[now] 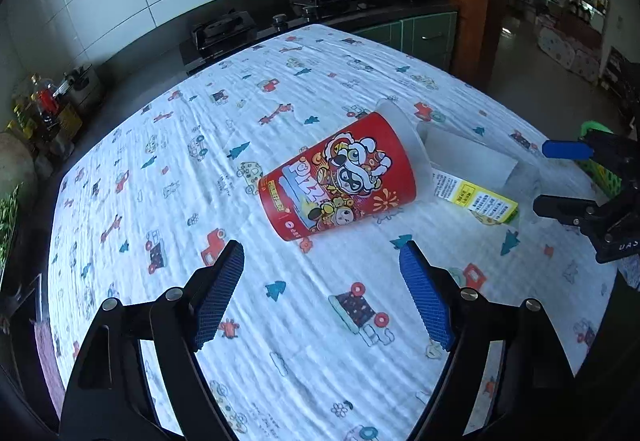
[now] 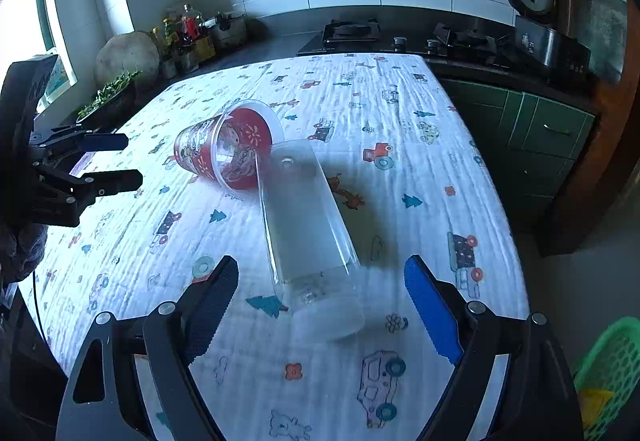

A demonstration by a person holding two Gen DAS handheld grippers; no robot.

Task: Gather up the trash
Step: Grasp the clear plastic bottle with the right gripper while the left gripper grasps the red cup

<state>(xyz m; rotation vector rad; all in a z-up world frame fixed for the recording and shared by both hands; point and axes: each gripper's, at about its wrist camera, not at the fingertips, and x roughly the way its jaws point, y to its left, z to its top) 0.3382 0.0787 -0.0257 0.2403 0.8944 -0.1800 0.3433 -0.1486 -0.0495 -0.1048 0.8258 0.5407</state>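
A red cartoon-printed cup [image 1: 340, 177] [image 2: 224, 149] lies on its side on the patterned tablecloth [image 1: 280, 321]. Its mouth touches a clear frosted plastic cup [image 1: 468, 157] [image 2: 308, 233], also lying down. A yellow-and-white packet [image 1: 476, 199] lies beside them in the left wrist view. My left gripper [image 1: 320, 249] [image 2: 134, 159] is open just short of the red cup's base, with nothing between its fingers. My right gripper [image 2: 320, 263] [image 1: 542, 177] is open around the near end of the clear cup, and its pads stand apart from the cup.
A green mesh basket [image 2: 612, 361] [image 1: 596, 129] sits past the table's right edge, below table level. Behind the table runs a dark counter with a gas stove [image 2: 352, 31], jars [image 2: 184, 29] and a rice cooker [image 2: 548, 41].
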